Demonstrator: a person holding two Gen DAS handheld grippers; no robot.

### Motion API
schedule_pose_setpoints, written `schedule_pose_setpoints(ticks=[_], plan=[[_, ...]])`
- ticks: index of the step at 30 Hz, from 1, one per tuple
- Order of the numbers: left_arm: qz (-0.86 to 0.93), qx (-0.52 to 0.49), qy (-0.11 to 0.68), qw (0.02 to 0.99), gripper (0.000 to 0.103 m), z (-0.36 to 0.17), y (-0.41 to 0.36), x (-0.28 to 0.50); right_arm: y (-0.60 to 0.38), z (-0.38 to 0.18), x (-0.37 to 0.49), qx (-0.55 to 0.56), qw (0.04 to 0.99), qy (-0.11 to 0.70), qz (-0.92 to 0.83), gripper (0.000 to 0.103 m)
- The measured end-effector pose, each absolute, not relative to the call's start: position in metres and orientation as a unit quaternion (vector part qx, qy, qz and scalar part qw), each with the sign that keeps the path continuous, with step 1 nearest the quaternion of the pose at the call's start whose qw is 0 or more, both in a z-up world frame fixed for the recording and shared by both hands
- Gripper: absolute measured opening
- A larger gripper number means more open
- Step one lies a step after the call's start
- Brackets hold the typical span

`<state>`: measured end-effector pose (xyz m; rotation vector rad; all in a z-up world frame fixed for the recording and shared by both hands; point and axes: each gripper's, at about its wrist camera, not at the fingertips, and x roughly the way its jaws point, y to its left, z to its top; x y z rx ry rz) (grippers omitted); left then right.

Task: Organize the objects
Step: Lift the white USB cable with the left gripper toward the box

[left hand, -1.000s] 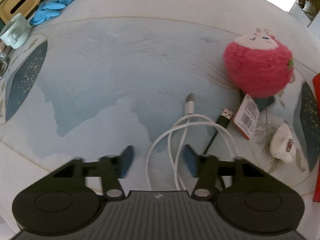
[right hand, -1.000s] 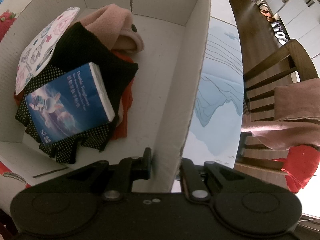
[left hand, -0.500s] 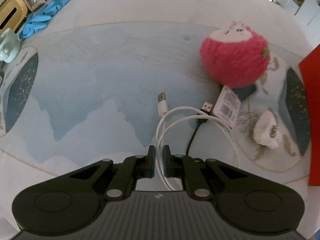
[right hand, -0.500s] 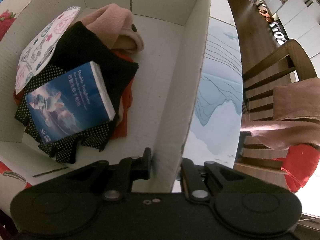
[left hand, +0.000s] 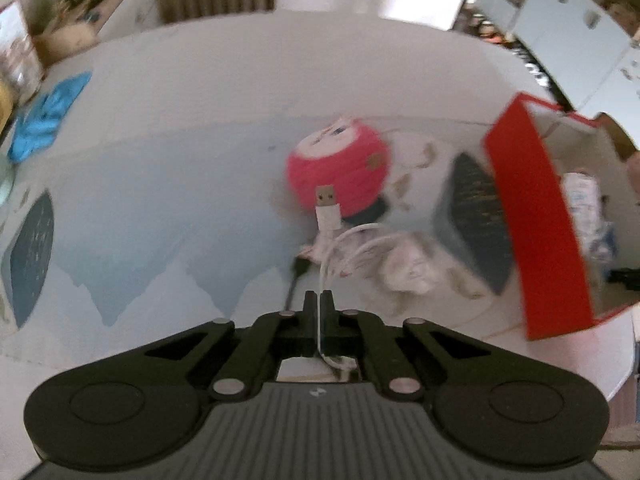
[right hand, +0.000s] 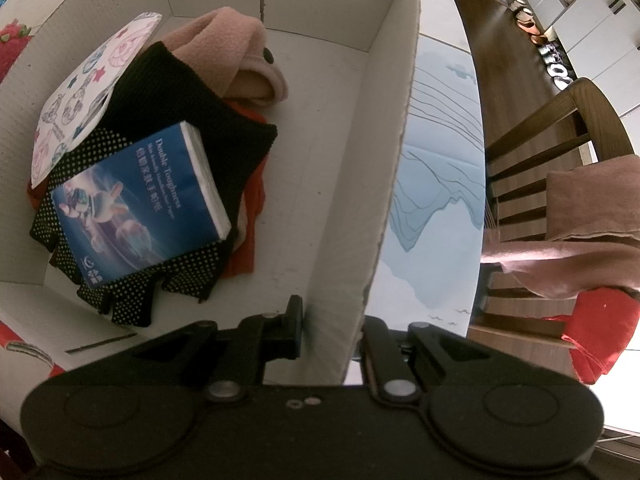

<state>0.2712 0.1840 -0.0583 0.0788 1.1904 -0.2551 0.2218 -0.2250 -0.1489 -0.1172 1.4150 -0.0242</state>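
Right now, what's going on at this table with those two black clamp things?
A person is tidying loose items into a cardboard box. The left hand-held gripper has just closed on a white USB cable and holds it above the table, near a pink plush toy. The right hand-held gripper is clamped on the box's side wall, steadying it. Inside lie a blue tissue pack, black dotted gloves and some clothes.

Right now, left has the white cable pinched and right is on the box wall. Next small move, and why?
Probably carry the left gripper rightward over the box before opening. It is shut on the white cable, whose loops dangle clear of the table, and the right gripper steadies the box wall.
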Motion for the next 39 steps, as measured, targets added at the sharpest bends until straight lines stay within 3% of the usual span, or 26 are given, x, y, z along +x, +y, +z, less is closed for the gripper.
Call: schedule_pose_setpoints(ticks=[5,12,17,20,21,22,35,39], plan=[[-0.153,0.061,0.545,0.822,0.000,-0.040,0.164,0.272,-0.225,-0.149,0.222,-0.052,0.759,0.649,-0.011,0.010],[-0.157,0.057,0.559,0.812,0.001,-0.065,0.160,0.284,-0.225,-0.149,0.220,-0.052,0.759,0.649,-0.008,0.009],[-0.155,0.040,0.577,0.801,0.009,-0.086,0.155,0.286,-0.225,-0.151,0.221,-0.052,0.758,0.650,-0.007,0.010],[-0.151,0.045,0.583,0.797,0.042,-0.095,0.147,0.290,-0.225,-0.152,0.221,-0.053,0.758,0.650,-0.007,0.010],[-0.143,0.049,0.584,0.797,0.065,-0.098,0.145,0.291,-0.225,-0.152,0.221,-0.054,0.758,0.650,-0.007,0.010],[-0.133,0.050,0.582,0.800,0.070,-0.101,0.143,0.293,-0.225,-0.152,0.221,-0.054,0.758,0.650,-0.007,0.010],[-0.062,0.022,0.611,0.789,0.069,-0.148,0.136,0.330,-0.224,-0.154,0.222,-0.058,0.756,0.653,-0.007,0.010],[-0.055,0.023,0.614,0.787,0.039,-0.152,0.136,0.333,-0.224,-0.154,0.222,-0.058,0.755,0.653,-0.007,0.010]])
